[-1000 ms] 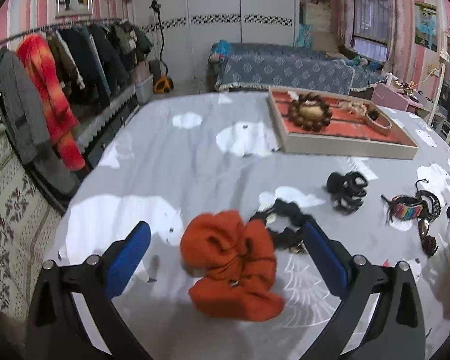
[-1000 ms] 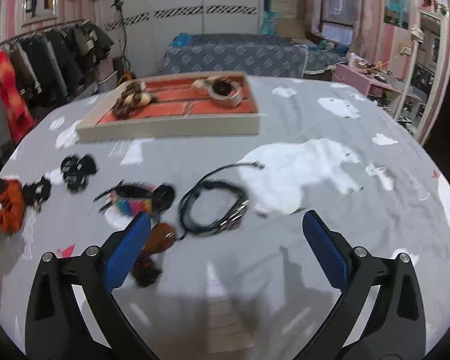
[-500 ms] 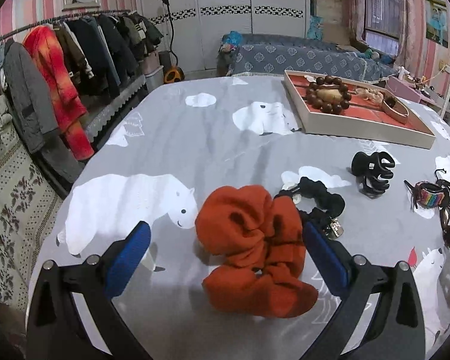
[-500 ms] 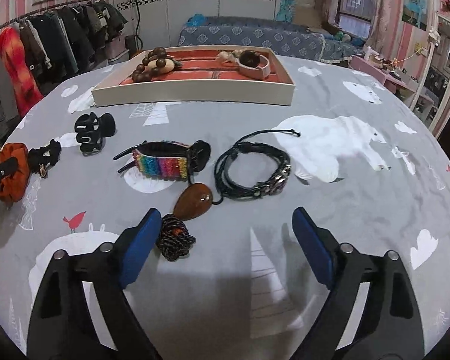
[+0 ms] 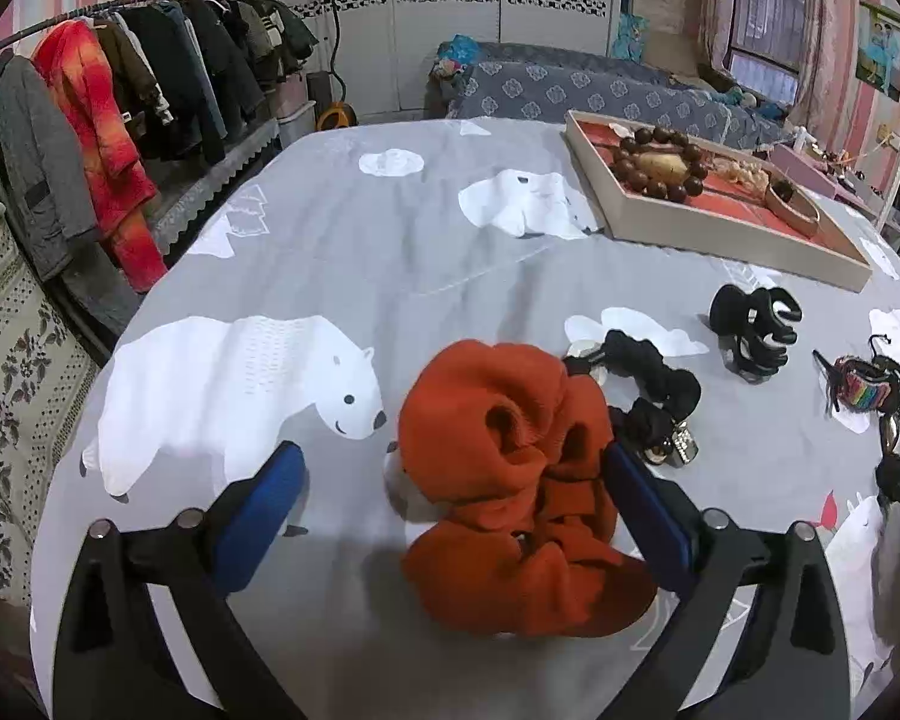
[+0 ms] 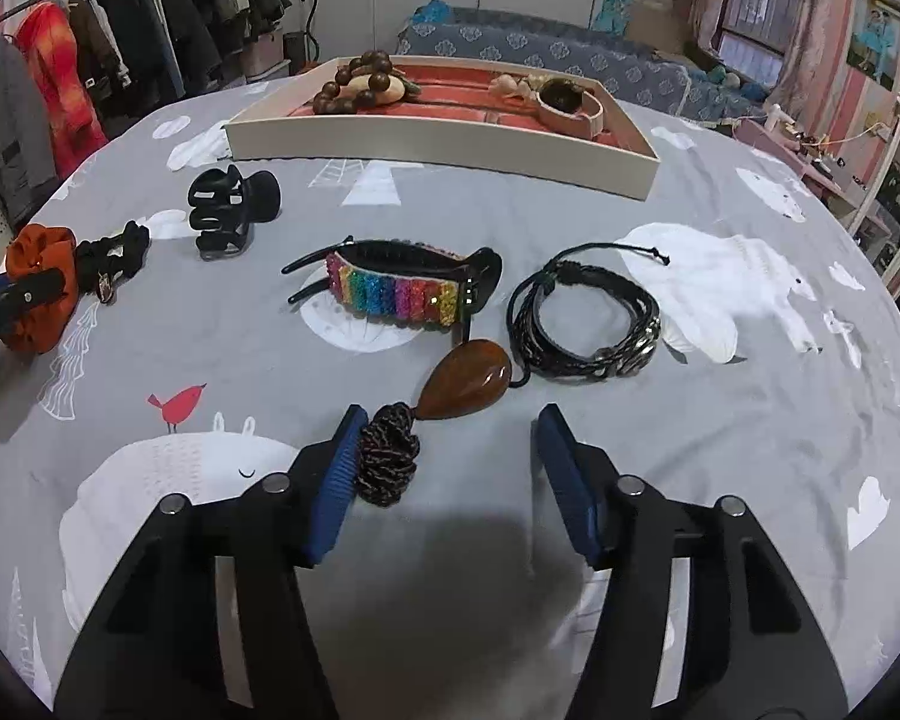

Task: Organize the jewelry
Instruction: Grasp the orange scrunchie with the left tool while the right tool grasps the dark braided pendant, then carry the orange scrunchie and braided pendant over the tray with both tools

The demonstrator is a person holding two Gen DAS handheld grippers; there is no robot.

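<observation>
Two grippers low over the bedspread: left gripper (image 5: pixel 450 498) spread wide around the orange scrunchie (image 5: pixel 516 480), holding nothing; right gripper (image 6: pixel 447 468) part-open, empty, left pad touching the pendant's knotted cord (image 6: pixel 387 459). Best to centre each, squeeze gently, then carry to the tray (image 6: pixel 450 141).

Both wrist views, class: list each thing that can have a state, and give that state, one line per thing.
Left gripper: open, straddling the orange scrunchie.
Right gripper: open, left finger touching the knotted cord.
Jewelry tray: holds a bead bracelet and a bangle.
Black claw clip: shut, on the cloth.
Rainbow clip: shut.
</observation>
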